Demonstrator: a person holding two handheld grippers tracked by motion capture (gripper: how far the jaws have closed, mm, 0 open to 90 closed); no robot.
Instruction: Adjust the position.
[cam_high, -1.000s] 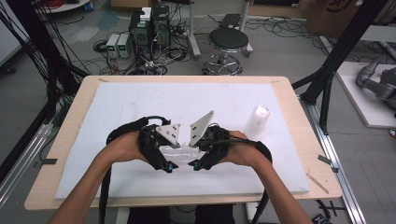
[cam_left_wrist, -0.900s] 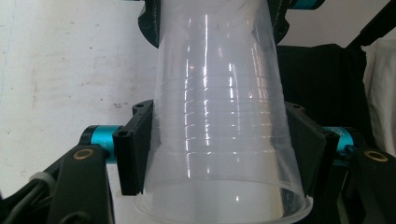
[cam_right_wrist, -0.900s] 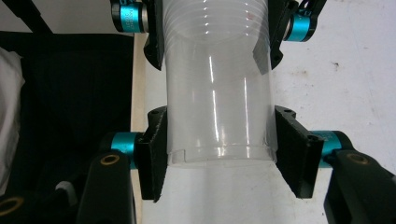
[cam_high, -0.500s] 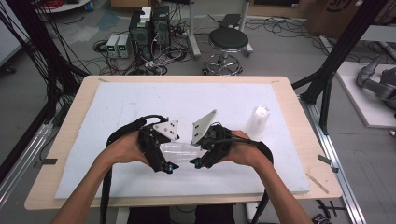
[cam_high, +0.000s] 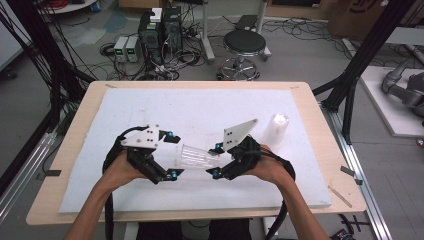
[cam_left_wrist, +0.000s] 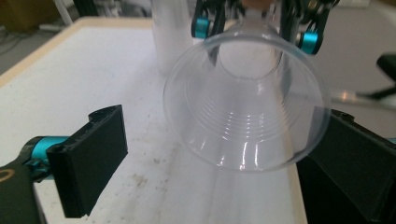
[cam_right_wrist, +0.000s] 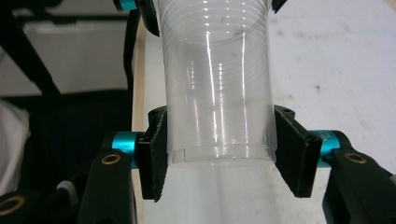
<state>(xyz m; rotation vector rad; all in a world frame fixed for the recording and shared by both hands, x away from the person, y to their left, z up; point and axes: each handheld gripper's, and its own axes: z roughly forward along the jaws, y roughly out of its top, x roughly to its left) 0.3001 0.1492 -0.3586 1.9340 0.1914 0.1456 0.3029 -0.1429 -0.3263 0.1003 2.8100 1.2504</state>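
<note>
High view: white board (cam_high: 200, 107) on a table (cam_high: 312, 112), second cup (cam_high: 278, 127) standing at right. Both hands low, left gripper (cam_high: 171, 156) and right gripper (cam_high: 216, 159) facing. Clear cup (cam_high: 196, 156) sideways between them.

Left gripper view: jaws wide apart around the rim, not squeezing.

Right gripper view: jaws pressed on the base, holding it.

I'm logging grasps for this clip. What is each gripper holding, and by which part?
The right gripper clamps the clear plastic cup by its base end. The left gripper is open around the cup's rim, not gripping it.
</note>
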